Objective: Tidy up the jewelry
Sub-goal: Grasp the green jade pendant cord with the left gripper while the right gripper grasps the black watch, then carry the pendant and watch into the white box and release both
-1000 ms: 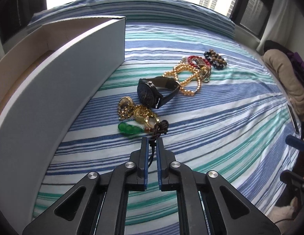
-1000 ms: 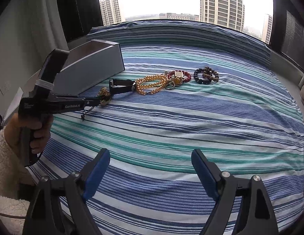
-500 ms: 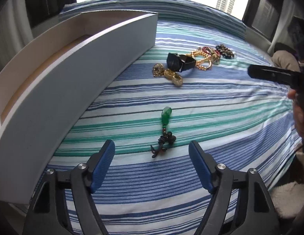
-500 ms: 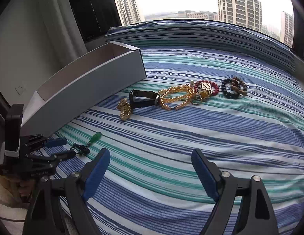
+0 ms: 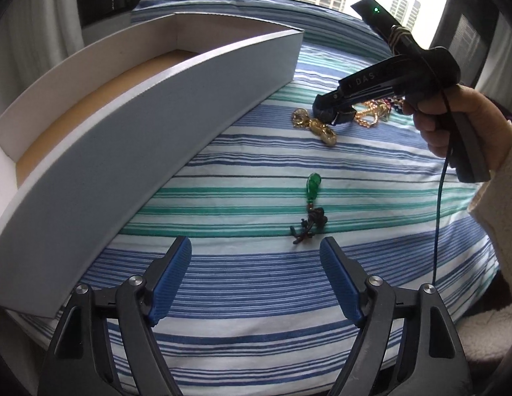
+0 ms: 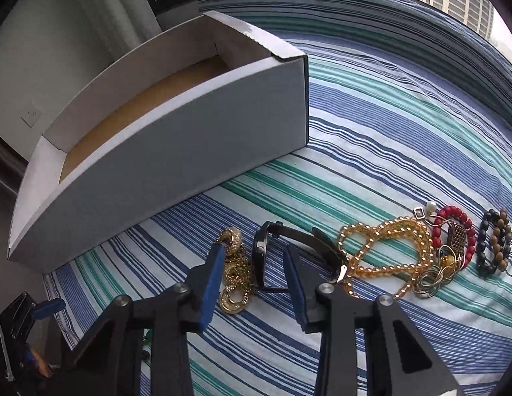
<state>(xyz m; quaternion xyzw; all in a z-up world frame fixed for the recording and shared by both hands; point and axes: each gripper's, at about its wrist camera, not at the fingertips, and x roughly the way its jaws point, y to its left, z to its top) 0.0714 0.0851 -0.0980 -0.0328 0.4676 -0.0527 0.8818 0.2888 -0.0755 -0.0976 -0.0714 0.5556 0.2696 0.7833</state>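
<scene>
A green pendant on a dark knotted cord (image 5: 311, 205) lies alone on the striped bed, just ahead of my open, empty left gripper (image 5: 256, 279). My right gripper (image 6: 254, 275) is open with its blue pads either side of a black watch (image 6: 282, 250), low over it. Gold chain jewelry (image 6: 234, 274) lies by the left pad. To the right lie an amber bead strand (image 6: 388, 250), a red bead bracelet (image 6: 454, 231) and a dark bead bracelet (image 6: 493, 244). In the left wrist view the right gripper (image 5: 333, 112) is down at the pile.
A long white cardboard box (image 6: 176, 145) with a brown floor stands open on the left of the bed; it also shows in the left wrist view (image 5: 130, 151). The striped bedsheet (image 6: 404, 132) spreads right and far. The bed's edge runs below my left gripper.
My left gripper opened, let the green pendant go on the sheet and drew back. My right gripper moved forward and down to the pile and narrowed around the black watch.
</scene>
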